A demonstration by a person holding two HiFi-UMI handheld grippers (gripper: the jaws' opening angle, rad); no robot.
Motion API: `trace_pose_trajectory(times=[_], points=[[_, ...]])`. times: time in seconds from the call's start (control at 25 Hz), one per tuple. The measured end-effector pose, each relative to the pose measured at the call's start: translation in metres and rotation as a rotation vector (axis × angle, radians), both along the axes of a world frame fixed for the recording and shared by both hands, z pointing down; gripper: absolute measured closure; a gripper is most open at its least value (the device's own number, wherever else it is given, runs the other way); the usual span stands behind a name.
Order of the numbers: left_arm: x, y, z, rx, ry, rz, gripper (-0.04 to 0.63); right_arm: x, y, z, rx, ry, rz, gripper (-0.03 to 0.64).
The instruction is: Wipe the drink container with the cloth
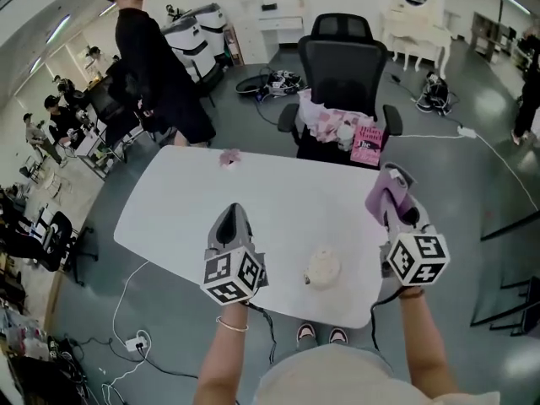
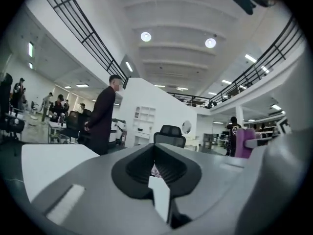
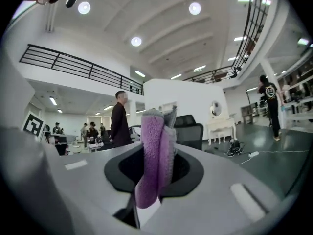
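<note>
The drink container [image 1: 323, 267], a pale round cup seen from above, stands on the white table [image 1: 181, 205] near its front edge, between my two grippers. Both grippers are raised above the table and point level. My left gripper [image 1: 230, 219] is left of the cup; in the left gripper view its jaws [image 2: 154, 169] meet with nothing between them. My right gripper [image 1: 395, 194], right of the cup, is shut on the purple cloth [image 1: 386, 192]. In the right gripper view the cloth [image 3: 154, 155] stands up folded between the jaws and hides the fingertips.
A small pink item [image 1: 229, 156] lies near the table's far edge. Behind the table a black office chair [image 1: 341, 57] holds pink things and a pink book [image 1: 368, 144]. A person in black [image 1: 152, 66] stands at the far left corner. Cables [image 1: 126, 310] run over the floor.
</note>
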State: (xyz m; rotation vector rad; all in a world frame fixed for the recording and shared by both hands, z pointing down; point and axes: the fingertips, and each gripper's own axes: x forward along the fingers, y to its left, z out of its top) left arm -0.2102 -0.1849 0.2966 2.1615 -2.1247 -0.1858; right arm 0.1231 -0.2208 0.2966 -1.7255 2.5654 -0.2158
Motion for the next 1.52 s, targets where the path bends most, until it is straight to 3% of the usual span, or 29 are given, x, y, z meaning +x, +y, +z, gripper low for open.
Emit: trace_pose_trajectory(times=[0.16, 0.36, 0.6, 0.96, 1.52], points=[[0.012, -0.004, -0.007, 0.003, -0.037, -0.031, 0.595, 0.048, 0.021, -0.004, 0.059, -0.023, 0.181, 0.554], [0.022, -0.001, 0.008, -0.006, -0.032, -0.024, 0.595, 0.097, 0.043, 0.016, 0.03, -0.031, 0.327, 0.554], [0.03, 0.006, 0.019, -0.038, -0.021, -0.006, 0.595, 0.105, 0.058, 0.014, 0.023, -0.031, 0.331, 0.554], [0.045, 0.01, 0.017, -0.039, -0.111, 0.03, 0.595, 0.096, 0.062, 0.005, 0.015, 0.03, 0.304, 0.554], [0.037, -0.002, 0.025, -0.053, -0.09, 0.026, 0.595, 0.089, 0.045, 0.006, 0.021, 0.011, 0.306, 0.554]])
